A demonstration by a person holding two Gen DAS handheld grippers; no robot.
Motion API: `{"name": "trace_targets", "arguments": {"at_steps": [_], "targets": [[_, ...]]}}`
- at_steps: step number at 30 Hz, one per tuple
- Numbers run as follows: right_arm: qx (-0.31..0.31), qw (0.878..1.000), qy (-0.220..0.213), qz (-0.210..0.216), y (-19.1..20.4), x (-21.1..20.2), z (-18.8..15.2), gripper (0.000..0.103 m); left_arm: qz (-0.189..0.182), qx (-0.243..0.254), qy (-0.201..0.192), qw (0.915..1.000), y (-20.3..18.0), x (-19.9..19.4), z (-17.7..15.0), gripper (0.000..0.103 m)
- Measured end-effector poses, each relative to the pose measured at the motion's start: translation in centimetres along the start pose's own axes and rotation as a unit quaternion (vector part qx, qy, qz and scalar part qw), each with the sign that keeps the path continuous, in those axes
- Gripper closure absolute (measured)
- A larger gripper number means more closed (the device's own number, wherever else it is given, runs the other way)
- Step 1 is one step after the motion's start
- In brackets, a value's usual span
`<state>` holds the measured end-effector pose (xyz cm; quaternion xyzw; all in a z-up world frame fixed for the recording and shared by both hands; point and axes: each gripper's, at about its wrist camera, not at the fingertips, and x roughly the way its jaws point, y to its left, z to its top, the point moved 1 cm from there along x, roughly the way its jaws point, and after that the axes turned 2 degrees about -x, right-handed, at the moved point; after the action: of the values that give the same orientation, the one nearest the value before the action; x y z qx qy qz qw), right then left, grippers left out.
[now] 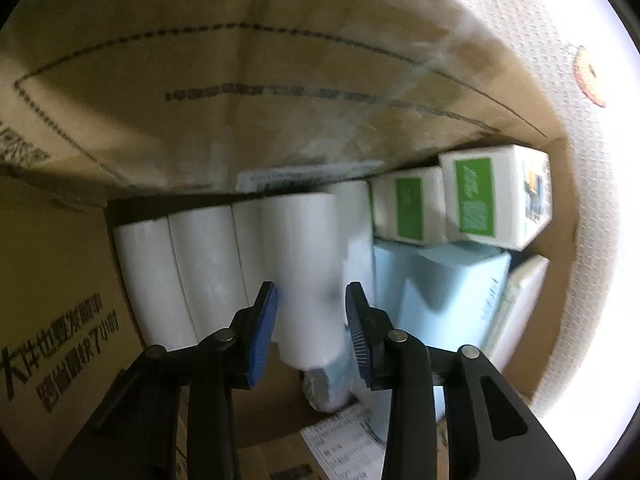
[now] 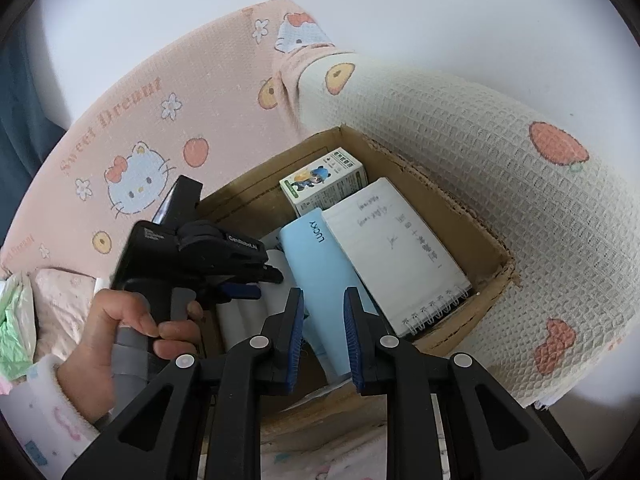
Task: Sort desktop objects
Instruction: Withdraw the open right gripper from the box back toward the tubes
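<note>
The landmark is the cardboard box [image 2: 460, 216], which rests on a printed blanket [image 2: 168, 120] and serves as the collecting point for the sort. Inside it, against the near-left wall, white rolls [image 1: 176, 276] lie side by side; this packing appears deliberate, to keep round items from rolling. The left gripper [image 1: 310, 320] points steeply down into the box, its jaws spread either side of one white roll [image 1: 304, 264] that stands higher than the row. The pads do not visibly press on the roll; it looks either just let go or about to be seated, though blur prevents certainty. A blue box [image 2: 320, 280] and a spiral notebook [image 2: 394, 252] lean on edge in the middle of the box, probably to save floor space. Two green-and-white cartons [image 1: 496, 196] occupy the far corner. The right gripper [image 2: 322, 320] hangs above the near rim of the box, jaws nearly closed with nothing between them, judged to be waiting clear. A hand [image 2: 132, 336] grips the left tool's handle.
</note>
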<state>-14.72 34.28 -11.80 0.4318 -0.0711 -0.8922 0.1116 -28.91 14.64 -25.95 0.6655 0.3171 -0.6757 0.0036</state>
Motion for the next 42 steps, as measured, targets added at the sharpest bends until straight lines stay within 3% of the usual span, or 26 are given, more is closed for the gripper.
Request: {"name": "trace_targets", "arguments": {"at_steps": [3, 10, 15, 19, 22, 30, 33, 36, 39, 42], "targets": [[0.000, 1.000, 0.000, -0.002, 0.1, -0.2, -0.1, 0.086, -0.003, 0.020, -0.015, 0.9997, -0.5, -1.6, -0.6, 0.051], [0.001, 1.000, 0.002, -0.011, 0.8, -0.8, -0.2, 0.086, -0.032, 0.084, -0.059, 0.9942, -0.9, -6.8, -2.8, 0.039], [-0.007, 1.000, 0.003, -0.012, 2.0, -1.4, -0.3, 0.086, -0.069, 0.108, -0.075, 0.9890, 0.9, -9.6, -5.1, 0.037], [-0.010, 1.000, 0.002, -0.019, 2.7, -1.9, -0.4, 0.085, -0.111, 0.137, -0.159, 0.9713, -0.5, -12.3, -7.6, 0.037], [-0.005, 1.000, 0.001, -0.024, 3.0, -2.0, -0.5, 0.085, -0.114, 0.149, -0.213, 0.9588, -0.1, -13.1, -9.4, 0.037], [-0.015, 0.999, -0.025, -0.028, 5.0, -2.2, -1.1, 0.085, -0.109, 0.212, -0.218, 0.9463, 2.5, -16.0, -10.8, 0.037], [-0.028, 0.998, -0.037, -0.032, 6.2, -2.3, -1.4, 0.085, -0.078, 0.212, -0.203, 0.9528, 3.6, -17.5, -10.8, 0.037], [-0.019, 0.998, -0.045, -0.031, 7.1, -2.4, -1.6, 0.085, -0.098, 0.213, -0.198, 0.9518, 4.5, -18.7, -10.8, 0.037], [0.010, 0.998, -0.054, 0.005, 7.7, -2.4, -1.9, 0.085, -0.104, 0.234, -0.202, 0.9452, 5.6, -20.0, -11.4, 0.037], [0.044, 0.996, -0.065, 0.041, 8.4, -2.5, -2.4, 0.085, -0.079, 0.254, -0.210, 0.9411, 7.1, -20.6, -12.2, 0.037]]}}
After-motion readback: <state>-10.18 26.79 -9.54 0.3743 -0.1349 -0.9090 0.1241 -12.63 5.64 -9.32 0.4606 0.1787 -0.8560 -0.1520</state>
